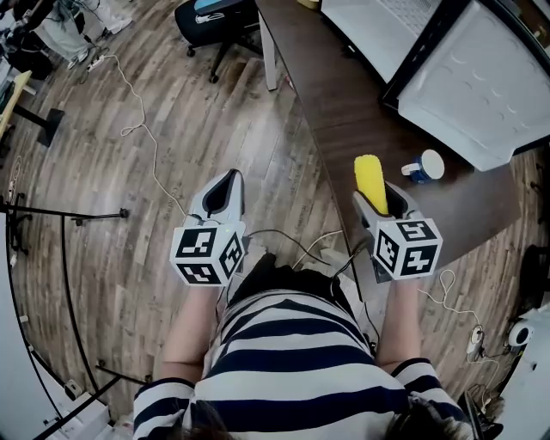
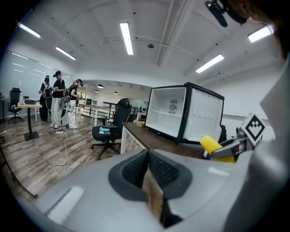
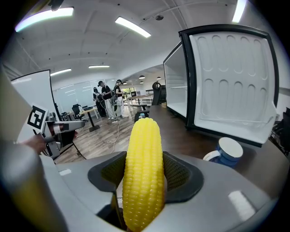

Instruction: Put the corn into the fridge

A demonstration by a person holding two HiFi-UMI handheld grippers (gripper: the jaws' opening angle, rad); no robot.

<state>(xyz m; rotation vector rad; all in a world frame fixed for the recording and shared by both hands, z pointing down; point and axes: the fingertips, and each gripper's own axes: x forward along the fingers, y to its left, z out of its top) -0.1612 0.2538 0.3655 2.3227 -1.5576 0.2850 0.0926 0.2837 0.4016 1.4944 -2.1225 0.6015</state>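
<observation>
The fridge stands open on the tabletop, its white cavity ahead of me and its door swung out to the right. An office chair sits on the floor beyond the tabletop's far left edge, clear of the route. My right hand-held gripper is over the near edge of the tabletop and is clamped on the corn. The cob runs lengthwise along the jaws with its free end pointing forward, roughly toward the cavity. This is the nearer hand, so I judge the coming move to be a forward reach, angled slightly left of the door. My left hand-held gripper hangs over the floor, well apart from the tabletop, with its jaws together and nothing between them. A blue and white mug stands on the tabletop just right of the corn's tip, near the door's lower edge. Risk: clipping the mug or the door frame if the reach drifts right.
</observation>
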